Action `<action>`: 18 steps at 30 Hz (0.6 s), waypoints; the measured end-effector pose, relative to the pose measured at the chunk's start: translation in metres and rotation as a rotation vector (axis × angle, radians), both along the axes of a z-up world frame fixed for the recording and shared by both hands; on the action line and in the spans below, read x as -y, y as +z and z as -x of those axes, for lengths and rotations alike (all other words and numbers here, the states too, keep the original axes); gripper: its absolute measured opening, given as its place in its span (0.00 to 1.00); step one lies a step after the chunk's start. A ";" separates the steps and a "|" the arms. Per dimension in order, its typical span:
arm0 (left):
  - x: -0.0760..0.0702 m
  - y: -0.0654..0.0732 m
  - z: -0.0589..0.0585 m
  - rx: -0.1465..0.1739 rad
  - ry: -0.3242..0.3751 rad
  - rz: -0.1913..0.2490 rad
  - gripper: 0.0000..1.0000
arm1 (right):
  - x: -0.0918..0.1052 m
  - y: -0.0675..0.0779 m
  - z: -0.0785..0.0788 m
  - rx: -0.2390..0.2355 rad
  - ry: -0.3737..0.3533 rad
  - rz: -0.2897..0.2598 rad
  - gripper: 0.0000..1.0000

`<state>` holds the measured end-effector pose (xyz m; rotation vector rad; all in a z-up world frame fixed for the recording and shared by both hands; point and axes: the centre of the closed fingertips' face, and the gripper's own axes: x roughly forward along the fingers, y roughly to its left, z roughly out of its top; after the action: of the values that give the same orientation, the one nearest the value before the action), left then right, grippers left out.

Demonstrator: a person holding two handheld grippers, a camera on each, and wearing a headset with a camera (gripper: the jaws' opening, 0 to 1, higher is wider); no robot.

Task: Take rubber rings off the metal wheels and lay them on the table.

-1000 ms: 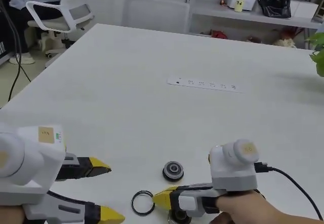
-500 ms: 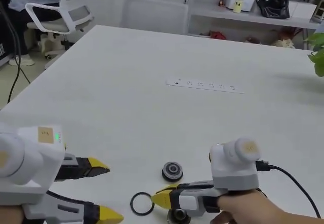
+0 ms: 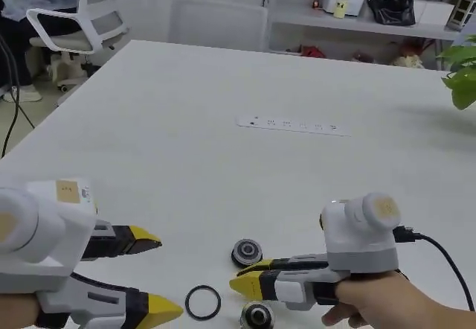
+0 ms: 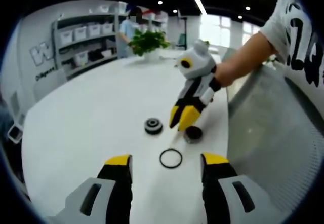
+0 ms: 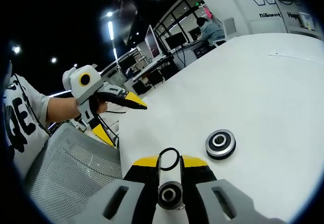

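Looking down at the white worktable (image 3: 223, 106), we find the left gripper (image 3: 158, 275) at the near left with its yellow-tipped jaws spread wide. In the left gripper view that same gripper (image 4: 167, 159) points across the table. A thin black rubber ring (image 4: 160, 158) lies flat on the surface just past its tips, off any wheel.

The right gripper (image 3: 242, 277) comes in from the right, turned on its side. Its tips are near the ring (image 3: 187, 303) and just above a small round metal wheel (image 3: 256, 315) at the near edge of the head view. In the right gripper view the jaws of this gripper (image 5: 170, 162) stand a narrow gap apart. The wheel (image 5: 170, 194) shows in that gap, but we cannot tell whether the jaws pinch it or merely frame it. The ring (image 5: 168, 149) lies just beyond the tips, apart from the wheel.

A second round metal wheel with a dark outer band (image 3: 246, 252) rests on the table just beside the right gripper's tips, untouched. From the left gripper's side we see this wheel (image 4: 153, 125) close to the right gripper (image 4: 185, 118) and to the other wheel (image 4: 193, 133) below its tips. Farther out lies a long white power strip (image 3: 292, 125) — well apart from the work.
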<state>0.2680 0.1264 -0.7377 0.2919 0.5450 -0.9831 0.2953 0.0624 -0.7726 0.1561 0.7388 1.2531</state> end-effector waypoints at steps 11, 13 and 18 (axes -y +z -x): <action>0.001 0.004 -0.011 0.010 0.002 -0.001 0.55 | 0.015 0.011 -0.010 0.052 -0.022 0.004 0.15; 0.002 0.005 -0.014 0.014 0.000 -0.003 0.55 | 0.019 0.012 -0.013 0.063 -0.030 0.006 0.15; 0.005 0.006 -0.022 0.021 -0.001 -0.002 0.55 | 0.024 0.014 -0.018 0.094 -0.034 0.015 0.16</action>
<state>0.2903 0.1210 -0.7315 0.3045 0.5269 -0.9795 0.3137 0.0388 -0.7584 0.0961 0.6620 1.2139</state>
